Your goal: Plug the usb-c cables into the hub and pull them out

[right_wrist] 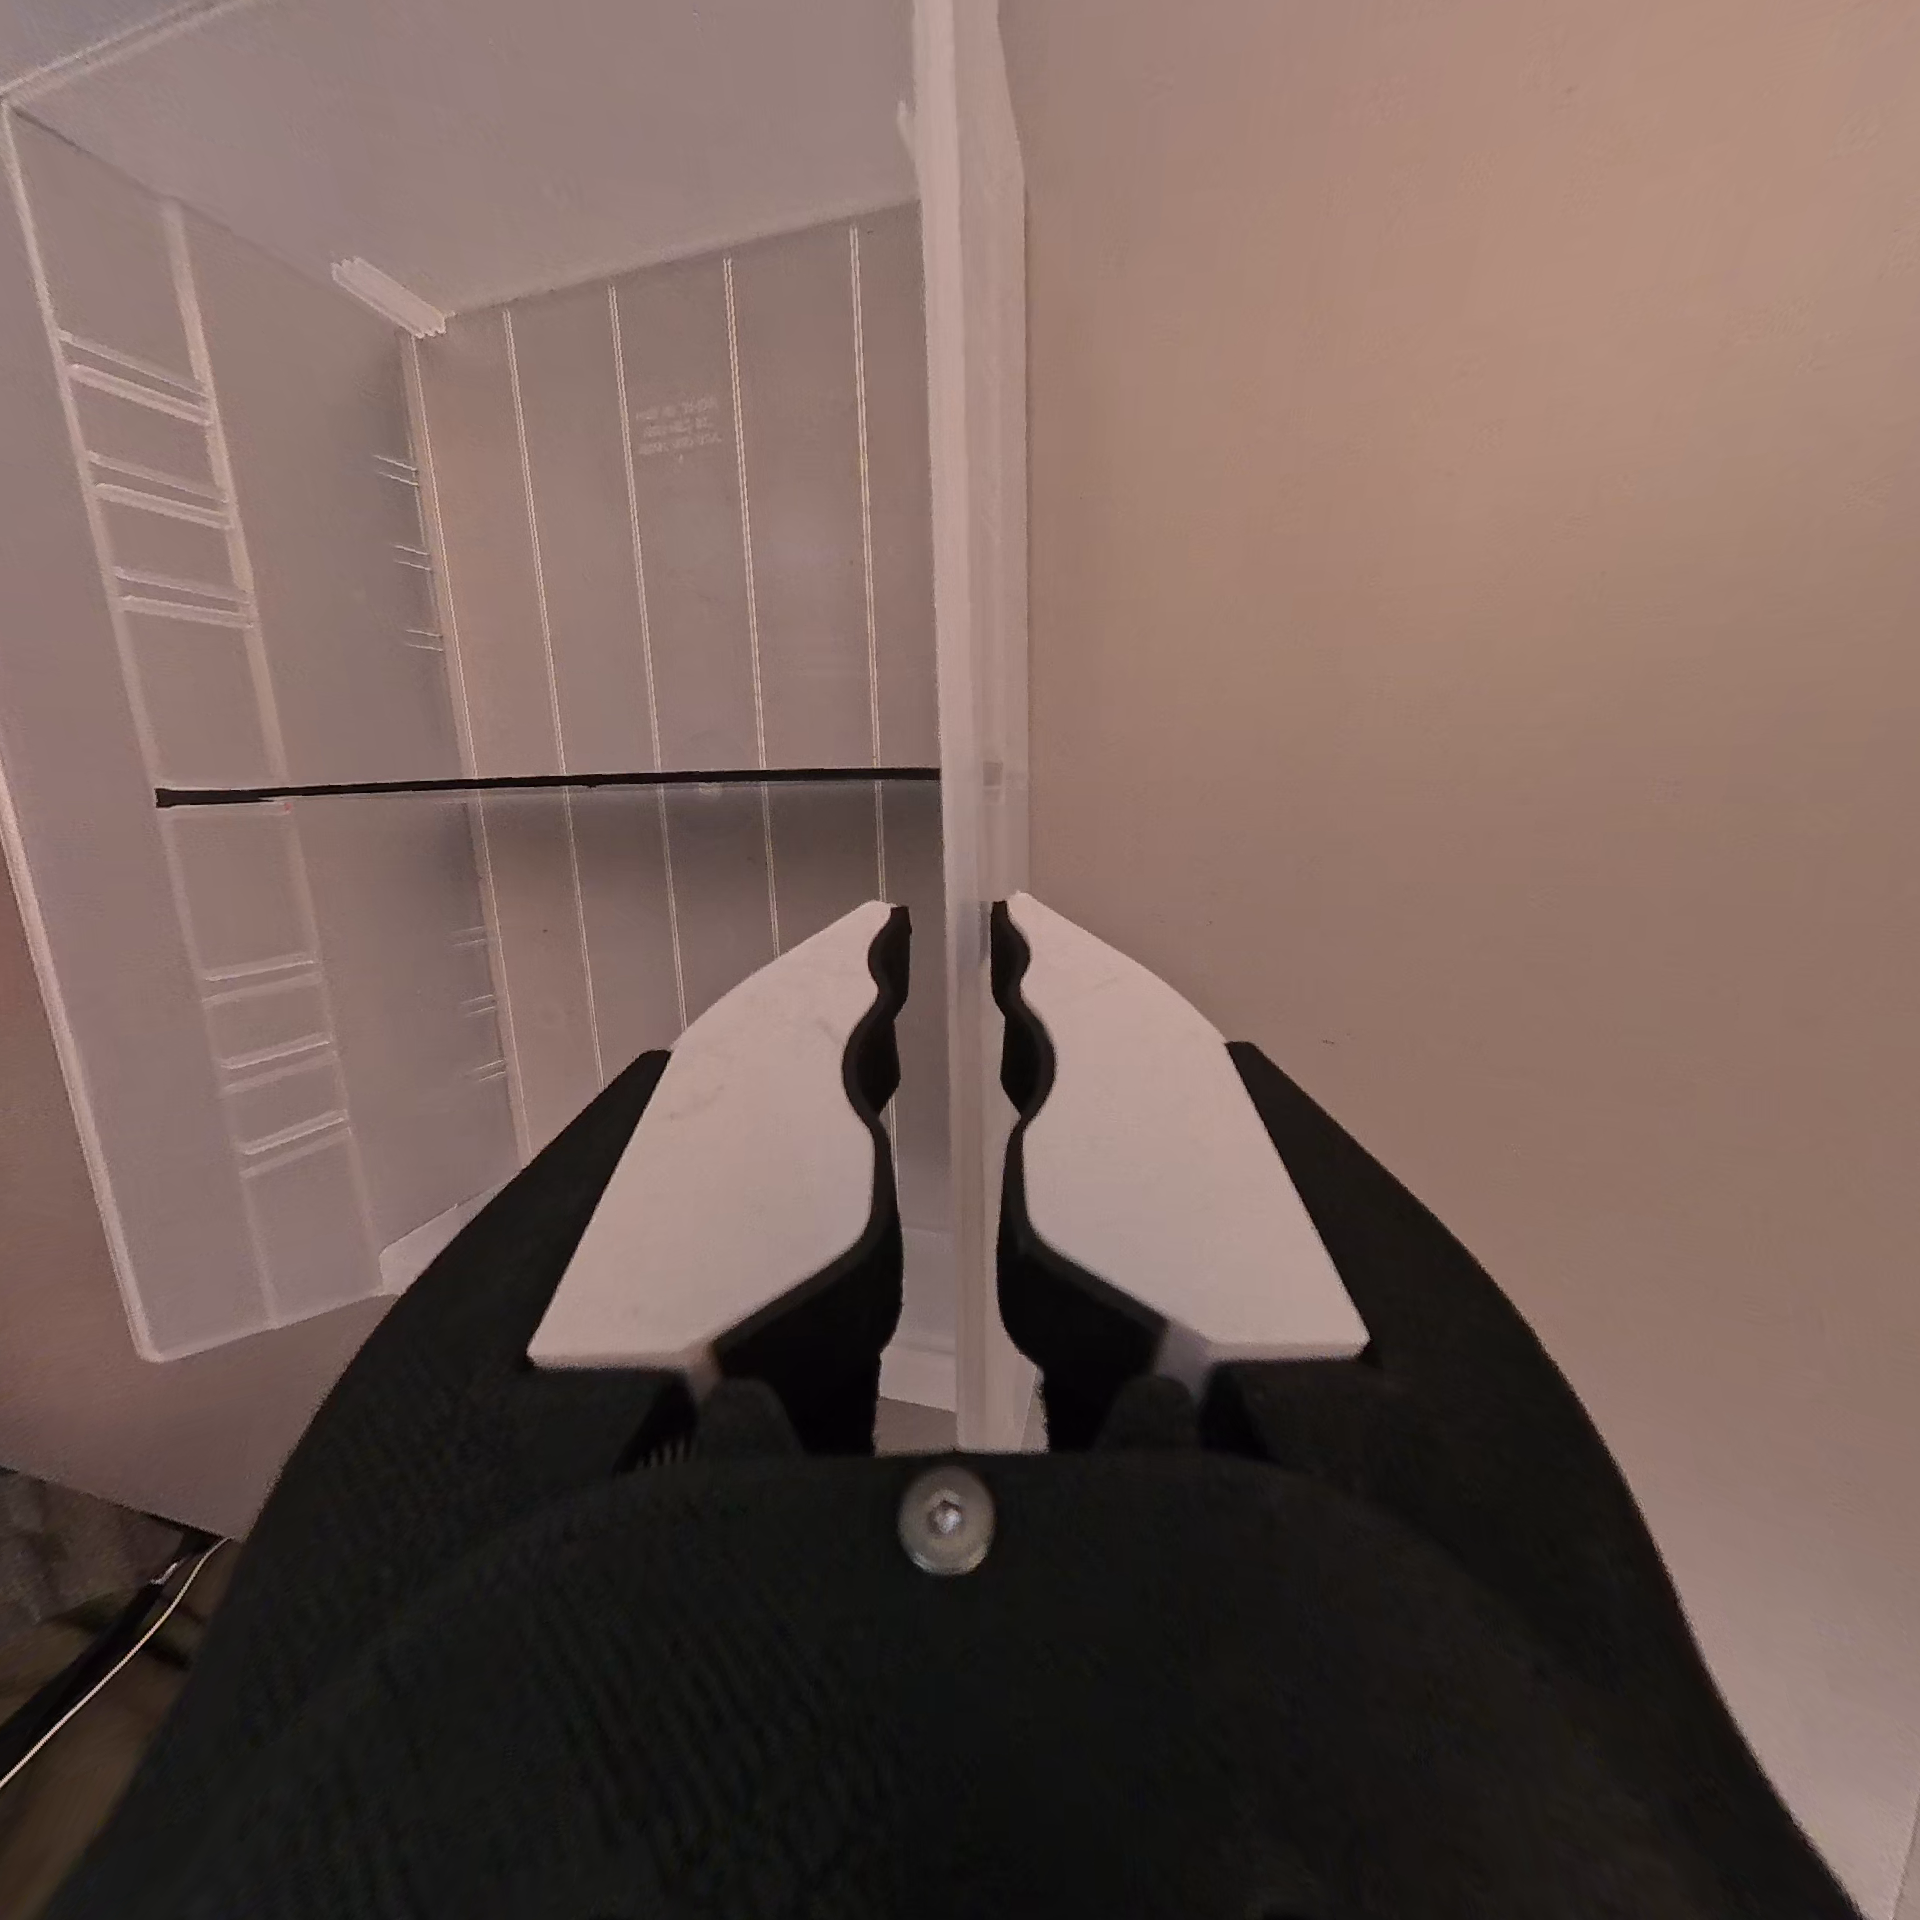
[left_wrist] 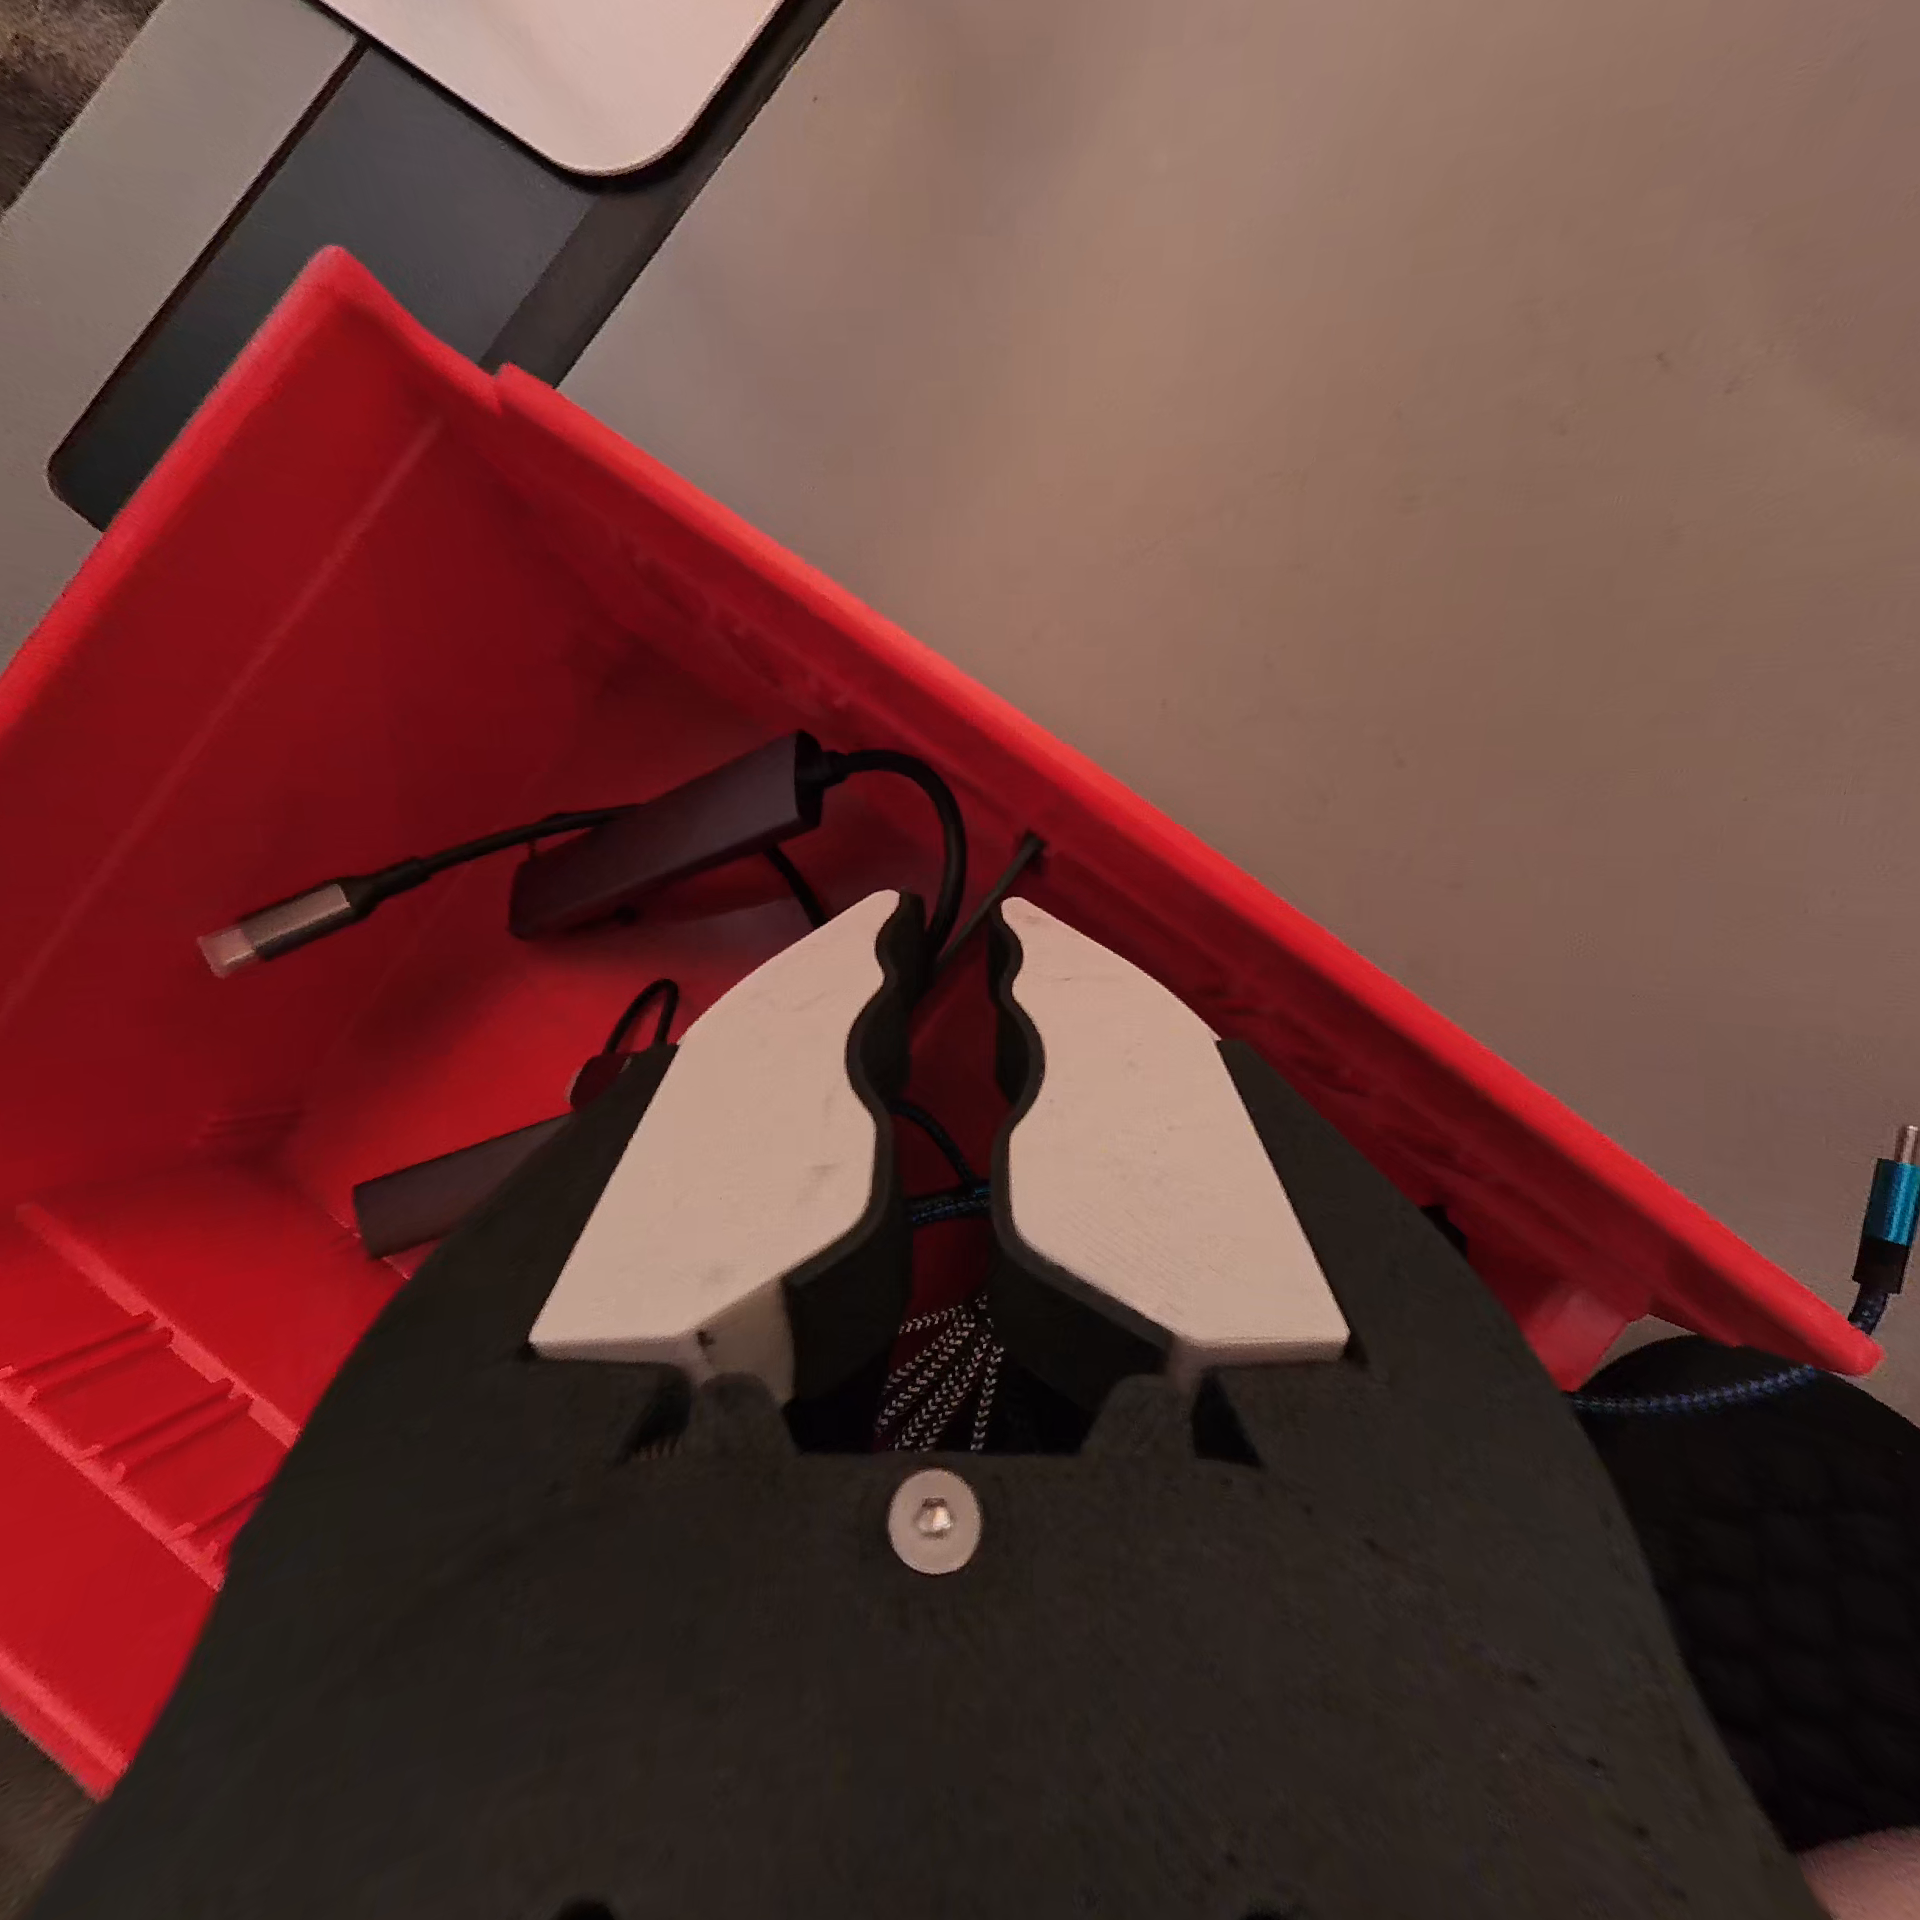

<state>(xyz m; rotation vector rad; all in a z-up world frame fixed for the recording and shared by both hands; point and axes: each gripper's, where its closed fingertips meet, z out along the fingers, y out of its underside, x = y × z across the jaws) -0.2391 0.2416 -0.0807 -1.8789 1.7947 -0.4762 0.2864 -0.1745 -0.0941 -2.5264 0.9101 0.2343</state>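
Left gripper (left_wrist: pixel 951 914) fingers parted over red bin (left_wrist: pixel 312 675); right gripper (right_wrist: pixel 951 914) fingers parted astride clear bin's rim (right_wrist: pixel 971 623)

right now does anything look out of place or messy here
Yes. A blue-tipped cable hangs outside the red bin, over its edge onto the table, while the grey hub and other cables lie jumbled inside. In the right wrist view, the right gripper straddles the wall of a clear bin, far from any cable.
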